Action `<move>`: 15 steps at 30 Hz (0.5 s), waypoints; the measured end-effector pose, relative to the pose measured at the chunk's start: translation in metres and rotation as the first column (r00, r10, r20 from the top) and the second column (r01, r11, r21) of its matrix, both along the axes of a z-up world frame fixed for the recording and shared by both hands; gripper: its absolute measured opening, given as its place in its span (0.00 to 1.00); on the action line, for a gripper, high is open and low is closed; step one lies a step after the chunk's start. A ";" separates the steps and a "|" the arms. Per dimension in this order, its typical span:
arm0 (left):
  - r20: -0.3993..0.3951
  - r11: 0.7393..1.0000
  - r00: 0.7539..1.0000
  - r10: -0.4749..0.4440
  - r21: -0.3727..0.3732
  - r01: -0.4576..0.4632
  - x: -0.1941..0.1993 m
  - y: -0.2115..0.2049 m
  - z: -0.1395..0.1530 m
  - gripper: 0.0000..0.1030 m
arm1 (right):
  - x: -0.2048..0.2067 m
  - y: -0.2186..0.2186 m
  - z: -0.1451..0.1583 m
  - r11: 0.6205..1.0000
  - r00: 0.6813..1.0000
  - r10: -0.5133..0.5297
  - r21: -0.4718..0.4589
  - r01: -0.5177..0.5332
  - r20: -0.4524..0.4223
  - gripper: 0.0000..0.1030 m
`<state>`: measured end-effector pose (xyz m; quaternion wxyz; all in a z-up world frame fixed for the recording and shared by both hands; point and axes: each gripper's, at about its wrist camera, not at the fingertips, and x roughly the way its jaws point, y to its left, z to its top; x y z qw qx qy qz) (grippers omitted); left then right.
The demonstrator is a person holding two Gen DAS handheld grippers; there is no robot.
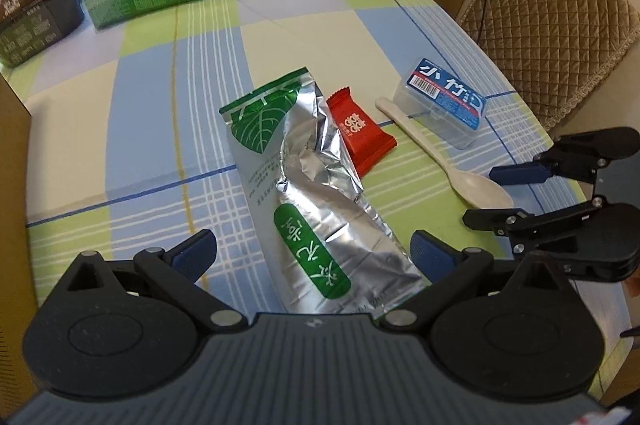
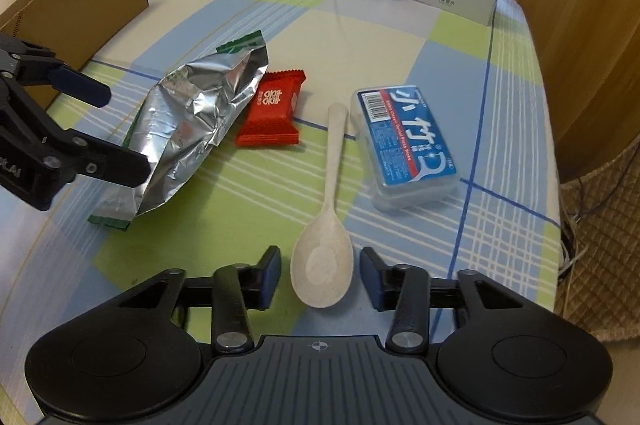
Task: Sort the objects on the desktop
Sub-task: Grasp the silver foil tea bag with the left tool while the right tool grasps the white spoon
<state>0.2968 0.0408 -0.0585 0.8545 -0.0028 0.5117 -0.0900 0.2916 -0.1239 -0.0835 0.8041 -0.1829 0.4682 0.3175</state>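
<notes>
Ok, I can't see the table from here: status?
Left tool open, astride foil pouch. Right tool open, flanking spoon bowl, pads not touching. Red candy and floss box nearby, not blocking.

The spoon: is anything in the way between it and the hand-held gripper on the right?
No, nothing visible is. The spoon's bowl already lies between the open fingers of the right hand-held gripper, which do not press on it. The clear box sits off to the side.

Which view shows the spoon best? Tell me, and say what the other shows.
The right wrist view: the whole spoon lies unobstructed, its bowl between the open right gripper. The left wrist view shows the spoon smaller, off to the side, its handle tip beside the floss-pick box.
</notes>
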 end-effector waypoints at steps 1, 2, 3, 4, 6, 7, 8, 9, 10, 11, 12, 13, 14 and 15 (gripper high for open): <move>-0.005 1.000 1.000 0.003 -0.007 -0.003 0.002 0.000 -0.003 0.98 | 0.000 0.000 -0.001 1.000 1.000 -0.001 0.003 0.001 0.003 0.31; -0.009 1.000 1.000 0.005 -0.011 -0.005 0.003 0.001 -0.005 0.98 | 0.000 0.001 -0.001 1.000 1.000 -0.005 0.006 0.005 0.003 0.31; -0.012 1.000 1.000 0.008 -0.012 -0.008 0.005 0.000 -0.008 0.98 | 0.001 0.001 -0.001 1.000 1.000 -0.011 0.009 0.011 0.002 0.30; -0.013 1.000 1.000 0.010 -0.015 -0.010 0.007 0.000 -0.010 0.98 | 0.001 0.001 -0.001 1.000 1.000 -0.016 0.011 0.016 0.004 0.30; -0.018 1.000 1.000 0.015 -0.021 -0.015 0.010 -0.001 -0.013 0.98 | 0.002 0.001 -0.001 1.000 1.000 -0.020 0.020 0.020 0.006 0.30; -0.018 1.000 1.000 0.016 -0.024 -0.017 0.012 -0.002 -0.015 0.98 | 0.002 0.001 -0.001 0.999 1.000 -0.023 0.025 0.023 0.005 0.30; -0.018 0.999 1.000 0.021 -0.026 -0.021 0.014 -0.002 -0.016 0.98 | 0.002 0.001 -0.001 0.999 1.000 -0.028 0.029 0.028 0.007 0.30; -0.017 0.999 0.999 0.029 -0.028 -0.029 0.016 -0.002 -0.018 0.98 | 0.002 0.001 -0.001 0.999 0.999 -0.032 0.030 0.032 0.008 0.30; -0.017 0.999 0.999 0.036 -0.028 -0.036 0.019 -0.003 -0.019 0.98 | 0.002 0.001 -0.001 0.999 0.999 -0.036 0.031 0.035 0.007 0.30; -0.018 0.999 0.999 0.041 -0.030 -0.042 0.022 -0.003 -0.020 0.98 | 0.003 0.001 -0.001 0.999 0.999 -0.038 0.033 0.038 0.005 0.30; -0.020 0.998 0.999 0.045 -0.034 -0.046 0.025 -0.004 -0.021 0.98 | 0.003 0.001 -0.001 0.999 0.999 -0.040 0.034 0.040 0.005 0.30; -0.026 0.998 0.998 0.049 -0.038 -0.050 0.028 -0.006 -0.022 0.98 | 0.003 0.001 -0.001 0.999 0.999 -0.042 0.034 0.042 0.006 0.30; -0.032 0.998 0.998 0.052 -0.040 -0.053 0.030 -0.007 -0.023 0.98 | 0.003 0.002 -0.002 0.998 0.999 -0.045 0.034 0.044 0.006 0.30; -0.035 0.998 0.998 0.055 -0.036 -0.056 0.033 -0.008 -0.025 0.98 | 0.003 0.001 -0.002 0.998 0.999 -0.048 0.036 0.048 0.005 0.30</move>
